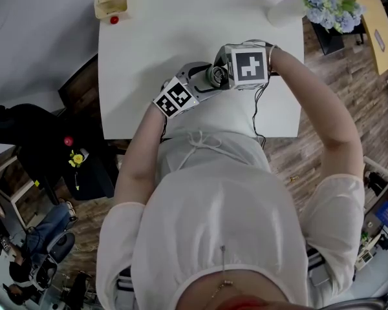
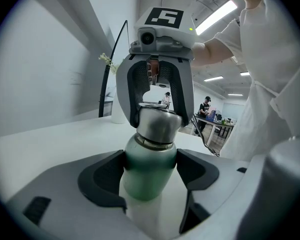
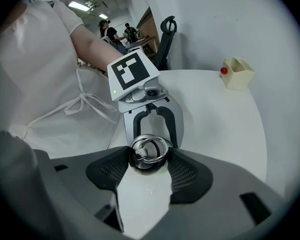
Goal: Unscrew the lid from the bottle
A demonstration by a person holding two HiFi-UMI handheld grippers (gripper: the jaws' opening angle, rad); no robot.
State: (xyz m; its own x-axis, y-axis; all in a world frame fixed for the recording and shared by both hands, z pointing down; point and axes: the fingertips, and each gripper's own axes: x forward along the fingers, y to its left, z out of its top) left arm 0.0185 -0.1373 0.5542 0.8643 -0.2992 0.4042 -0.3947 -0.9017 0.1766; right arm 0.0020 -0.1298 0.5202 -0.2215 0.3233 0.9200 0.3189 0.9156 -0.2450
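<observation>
Bottle (image 2: 148, 181) stands upright, long axis vertical, toward the white table's (image 1: 149, 57) near edge. Left gripper (image 2: 150, 170) clamps its green body; right gripper (image 3: 150, 160) grips the steel lid (image 3: 149, 150) from above. Open tabletop stretches beyond.

bright, even light, ceiling strips (image 2: 217, 16) glaring white, a soft sheen on the lid (image 2: 157, 124). both gripper views bend hard at the edges, corners black.
</observation>
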